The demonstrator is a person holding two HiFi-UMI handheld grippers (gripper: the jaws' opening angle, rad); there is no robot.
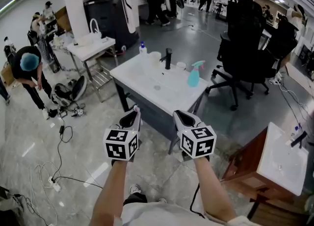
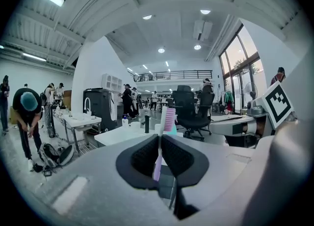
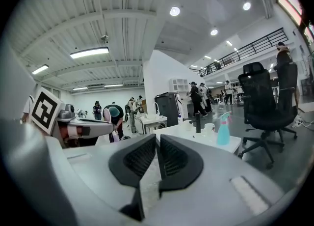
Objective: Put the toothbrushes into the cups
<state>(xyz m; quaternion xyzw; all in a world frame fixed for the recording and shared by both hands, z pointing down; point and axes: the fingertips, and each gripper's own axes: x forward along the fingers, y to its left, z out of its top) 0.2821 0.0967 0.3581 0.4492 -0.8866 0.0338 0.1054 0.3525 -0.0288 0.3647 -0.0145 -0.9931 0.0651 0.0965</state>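
Observation:
My left gripper point(image 2: 161, 139) is shut on a pink toothbrush point(image 2: 169, 120), which stands upright between the pads with its bristle head above the jaws. The right gripper point(image 3: 158, 139) is shut, and no toothbrush shows between its pads. In the head view both grippers, left point(image 1: 136, 110) and right point(image 1: 177, 115), hang side by side just short of the near edge of a white sink table point(image 1: 142, 85). Two white cups point(image 1: 155, 57) point(image 1: 181, 65) stand at the table's far side, either side of a black faucet point(image 1: 168, 58).
A teal spray bottle point(image 1: 194, 75) and a small soap bottle point(image 1: 143, 48) stand on the sink table. Black office chairs point(image 1: 245, 48) are behind it to the right, and a second sink unit point(image 1: 284, 158) is at the right. A person point(image 1: 27, 72) bends at the left, and cables point(image 1: 59, 171) lie on the floor.

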